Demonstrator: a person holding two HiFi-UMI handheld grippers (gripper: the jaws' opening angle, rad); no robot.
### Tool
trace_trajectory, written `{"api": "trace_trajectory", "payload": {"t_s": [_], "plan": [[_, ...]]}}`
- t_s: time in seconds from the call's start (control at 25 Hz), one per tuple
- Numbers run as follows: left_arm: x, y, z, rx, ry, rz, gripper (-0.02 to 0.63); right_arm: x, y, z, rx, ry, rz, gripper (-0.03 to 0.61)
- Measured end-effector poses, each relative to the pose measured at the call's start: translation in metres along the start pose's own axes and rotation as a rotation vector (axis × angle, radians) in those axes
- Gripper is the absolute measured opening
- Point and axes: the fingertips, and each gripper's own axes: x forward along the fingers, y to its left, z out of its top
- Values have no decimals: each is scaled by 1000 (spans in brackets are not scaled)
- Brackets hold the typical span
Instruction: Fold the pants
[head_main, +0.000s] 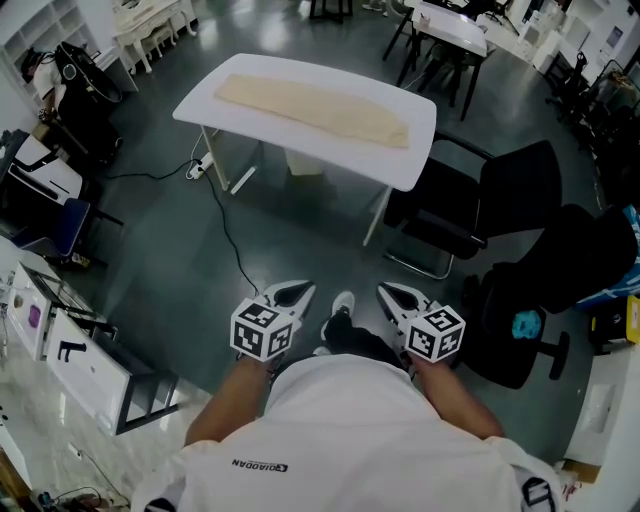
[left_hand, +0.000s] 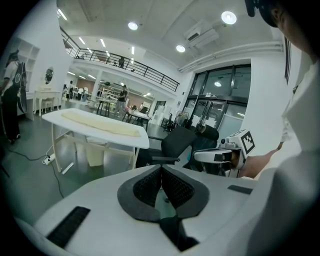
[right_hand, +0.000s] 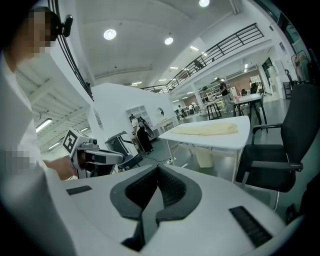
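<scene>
The only readable print is "QIAODAN", small and dark on the person's white shirt (head_main: 345, 430), seen upside down from the head view. Each marker cube shows black-and-white square patterns and no words.

The person stands on the dark floor (head_main: 200, 270), well apart from the white desk (head_main: 412, 165). The pants (head_main: 310, 110) lie flat on that desk as 1 long cream strip running along its length, touched by neither tool.

The 2 forearms come out from under the shirt, held close to the body and side by side. The left hand-held gripper (head_main: 296, 291) and the right hand-held gripper (head_main: 393, 293) both point ahead toward the desk and tilt slightly downward, with a white shoe (head_main: 343, 302) showing between them. In each gripper view the ribbed pads meet: both pairs of jaws are closed together with nothing between them. A black chair (head_main: 500, 200) stands right of the desk.
</scene>
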Motion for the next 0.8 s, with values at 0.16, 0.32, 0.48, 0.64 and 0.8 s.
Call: {"api": "trace_trajectory", "payload": {"t_s": [0.16, 0.32, 0.48, 0.64, 0.8], "plan": [[1, 9, 3, -3, 10, 21, 28, 12, -7, 7, 10, -6, 15, 17], [2, 22, 8, -15, 12, 39, 28, 27, -14, 13, 18, -4, 25, 17], [9, 34, 8, -12, 38, 42, 28, 41, -18, 24, 17, -23, 31, 17], [20, 40, 16, -4, 51, 25, 28, 51, -26, 27, 19, -15, 30, 17], [33, 41, 30, 20, 58, 15, 28, 60, -36, 25, 36, 7, 31, 17]]}}
